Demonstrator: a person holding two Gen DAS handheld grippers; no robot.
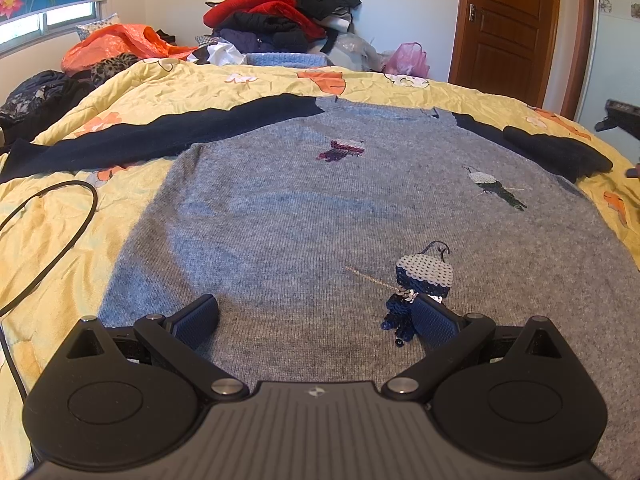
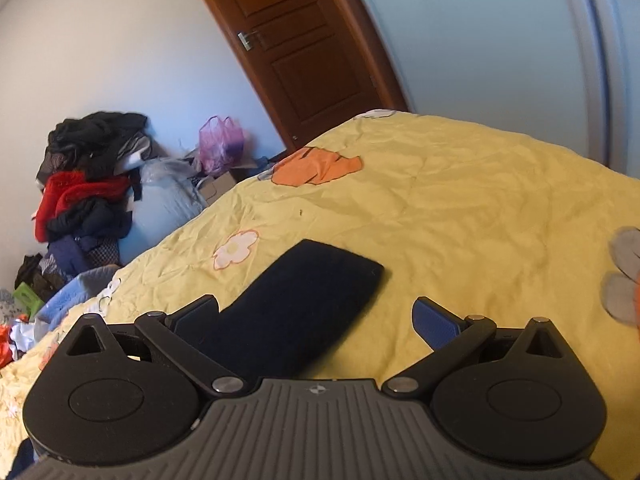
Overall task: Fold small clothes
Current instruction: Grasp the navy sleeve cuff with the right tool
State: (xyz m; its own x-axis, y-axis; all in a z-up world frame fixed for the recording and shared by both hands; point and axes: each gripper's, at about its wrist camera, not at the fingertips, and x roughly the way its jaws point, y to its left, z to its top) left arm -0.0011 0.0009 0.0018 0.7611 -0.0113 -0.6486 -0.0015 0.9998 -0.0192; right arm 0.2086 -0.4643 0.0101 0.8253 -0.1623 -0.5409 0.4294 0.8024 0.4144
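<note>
We see our left gripper (image 1: 316,320) and our right gripper (image 2: 316,320), and they look the same. Each has a dark grey body with thin ridges and a tiny star mark in the middle. Two big black round plates sit at the sides. Black bars with shiny silver screws lead to the fingers (image 1: 198,318), which wear bumpy blue pads (image 2: 436,326).

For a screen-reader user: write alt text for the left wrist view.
A grey sweater with dark sleeves lies spread flat on a yellow floral quilt, the open left gripper low over its hem. Piled clothes behind.
</note>
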